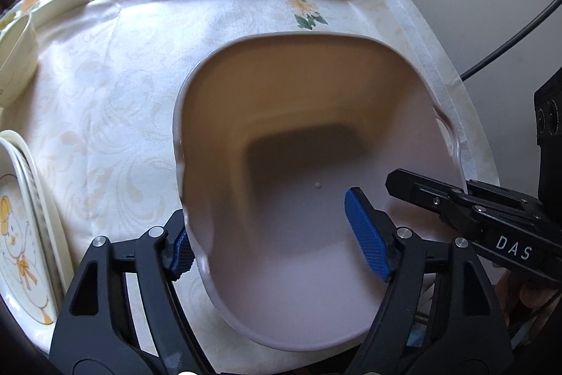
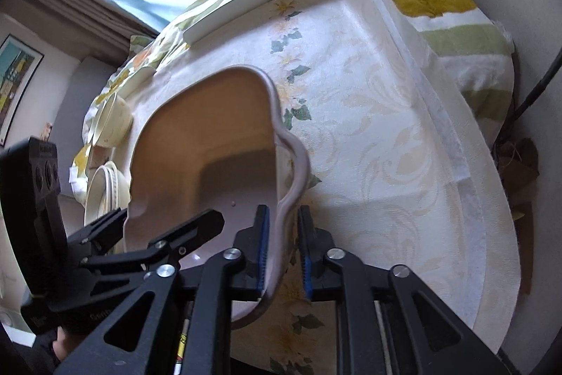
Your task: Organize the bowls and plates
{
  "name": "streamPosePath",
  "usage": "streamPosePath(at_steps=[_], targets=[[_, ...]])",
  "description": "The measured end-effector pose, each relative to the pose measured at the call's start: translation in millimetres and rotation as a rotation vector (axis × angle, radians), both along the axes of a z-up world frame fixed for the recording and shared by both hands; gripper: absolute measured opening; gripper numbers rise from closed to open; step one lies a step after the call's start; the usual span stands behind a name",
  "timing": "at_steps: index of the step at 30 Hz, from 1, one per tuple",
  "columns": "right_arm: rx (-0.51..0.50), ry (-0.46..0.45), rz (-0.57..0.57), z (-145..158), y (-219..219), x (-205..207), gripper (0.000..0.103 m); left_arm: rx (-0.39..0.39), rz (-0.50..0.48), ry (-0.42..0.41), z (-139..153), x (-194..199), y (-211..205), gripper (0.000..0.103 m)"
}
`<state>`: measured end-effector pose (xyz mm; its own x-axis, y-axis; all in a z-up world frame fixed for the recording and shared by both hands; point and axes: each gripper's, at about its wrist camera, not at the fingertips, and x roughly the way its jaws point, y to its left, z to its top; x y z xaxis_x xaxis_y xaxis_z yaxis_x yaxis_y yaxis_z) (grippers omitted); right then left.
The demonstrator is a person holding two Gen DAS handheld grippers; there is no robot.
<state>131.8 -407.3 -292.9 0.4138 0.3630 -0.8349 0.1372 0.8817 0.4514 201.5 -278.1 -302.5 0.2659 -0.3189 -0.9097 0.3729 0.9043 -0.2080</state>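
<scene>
Bowl is held over the cloth, its rims straddled by left gripper and right gripper; neither visibly clamped. Slippage is risked if one side loosens.

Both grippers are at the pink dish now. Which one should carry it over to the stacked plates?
Probably left. The stacked plates lie on the left gripper's side, and it straddles the pink dish's wall. The right gripper straddles the opposite rim, farther from the stack.
</scene>
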Motion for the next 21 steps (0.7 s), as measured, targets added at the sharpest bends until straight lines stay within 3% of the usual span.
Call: streamPosePath(at_steps=[1,3,10,14,17,18,19,20,21], targets=[[0.006,0.005,-0.020,-1,-3,-1,0.031,0.002,0.004,0.001,0,1,1,0.074],[0.016,0.008,-0.046,0,-8,-3,0.054,0.012,0.010,0.006,0,1,4,0.074],[-0.034,-0.063,-0.075,40,-16,-17,0.055,0.022,0.045,-0.017,27,-10,28,0.074],[-0.105,-0.156,0.000,89,-1,-17,0.055,0.010,0.100,-0.087,71,-21,61,0.074],[-0.118,-0.252,0.080,128,18,-11,0.055,-0.013,0.170,-0.185,117,-29,96,0.074],[-0.110,-0.282,0.108,139,27,-8,0.064,-0.021,0.198,-0.224,133,-31,110,0.076],[-0.094,-0.322,0.141,151,37,-3,0.074,-0.026,0.231,-0.268,149,-31,123,0.085],[-0.075,-0.356,0.162,159,45,0,0.101,-0.025,0.269,-0.313,162,-31,136,0.094],[-0.052,-0.390,0.182,167,55,7,0.103,-0.018,0.316,-0.365,175,-30,153,0.103]])
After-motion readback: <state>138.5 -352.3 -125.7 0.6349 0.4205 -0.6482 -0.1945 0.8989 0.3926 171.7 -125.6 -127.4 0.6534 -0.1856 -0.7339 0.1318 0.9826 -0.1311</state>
